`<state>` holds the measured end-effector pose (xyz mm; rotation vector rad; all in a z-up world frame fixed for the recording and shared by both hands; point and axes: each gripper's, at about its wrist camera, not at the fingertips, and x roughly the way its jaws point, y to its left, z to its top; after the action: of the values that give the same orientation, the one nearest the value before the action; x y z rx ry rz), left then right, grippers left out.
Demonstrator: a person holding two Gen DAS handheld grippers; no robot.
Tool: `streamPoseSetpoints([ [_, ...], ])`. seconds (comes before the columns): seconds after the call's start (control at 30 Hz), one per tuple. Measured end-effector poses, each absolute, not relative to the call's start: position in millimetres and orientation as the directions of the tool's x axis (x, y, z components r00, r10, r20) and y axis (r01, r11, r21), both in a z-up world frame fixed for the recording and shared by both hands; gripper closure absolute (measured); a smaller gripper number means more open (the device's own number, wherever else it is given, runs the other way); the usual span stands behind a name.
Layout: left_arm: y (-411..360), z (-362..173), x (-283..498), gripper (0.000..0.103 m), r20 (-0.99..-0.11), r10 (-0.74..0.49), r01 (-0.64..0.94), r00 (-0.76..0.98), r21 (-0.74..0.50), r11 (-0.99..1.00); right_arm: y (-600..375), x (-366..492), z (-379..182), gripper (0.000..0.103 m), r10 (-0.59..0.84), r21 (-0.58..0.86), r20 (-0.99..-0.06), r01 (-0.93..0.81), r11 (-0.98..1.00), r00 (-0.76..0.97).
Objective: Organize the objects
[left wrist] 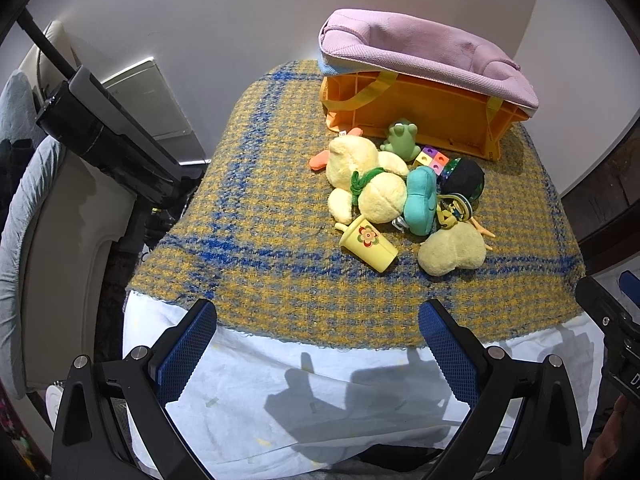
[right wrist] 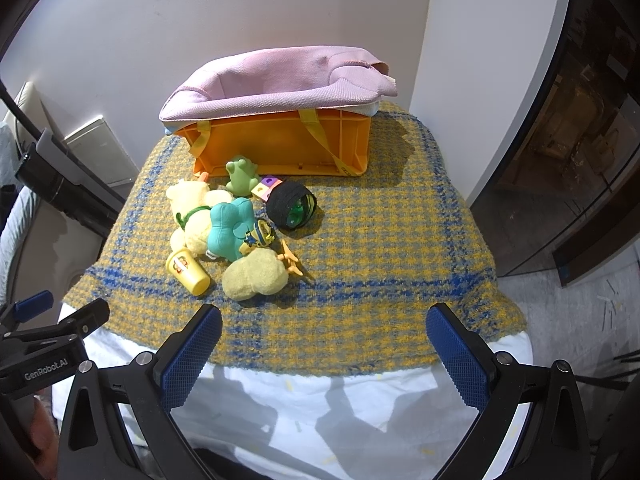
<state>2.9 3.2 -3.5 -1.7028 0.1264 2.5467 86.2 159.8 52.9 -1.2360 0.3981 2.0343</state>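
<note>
Your left gripper and right gripper both hang spread wide with nothing between the fingers, over the near edge of the plaid cloth, well short of the toy pile. The pile sits just in front of the orange crate, which stands at the far edge with its long axis across the view and a pink fabric liner over its rim. The yellow cup lies on its side at the pile's near edge, base toward you, beside the teal plush and black roll.
</note>
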Motion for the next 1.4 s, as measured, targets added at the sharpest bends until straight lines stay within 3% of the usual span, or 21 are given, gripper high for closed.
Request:
streamPoseSetpoints([
  [0.77, 11, -13, -6, 0.000, -0.927, 0.032, -0.139, -0.375, 0.023, -0.990, 166, 85, 45, 0.001, 0.420, -0.087, -0.860, -0.729, -0.679, -0.288],
  [1.23, 31, -59, -38, 0.001, -0.927, 0.059, -0.184, -0.369, 0.011, -0.983, 189, 77, 11, 0.001, 0.455, -0.094, -0.840, -0.746, -0.660, -0.296],
  [1.33, 36, -73, -48, 0.006, -0.929, 0.070, -0.191, -0.363, 0.001, -0.982, 197, 77, 1, 0.001, 0.461, -0.095, -0.838, -0.752, -0.652, -0.294],
  [1.4, 40, -83, -53, 0.015, -0.935, 0.076, -0.197, -0.347, -0.006, -0.980, 200, 78, -3, 0.001, 0.463, -0.094, -0.837, -0.756, -0.647, -0.292],
])
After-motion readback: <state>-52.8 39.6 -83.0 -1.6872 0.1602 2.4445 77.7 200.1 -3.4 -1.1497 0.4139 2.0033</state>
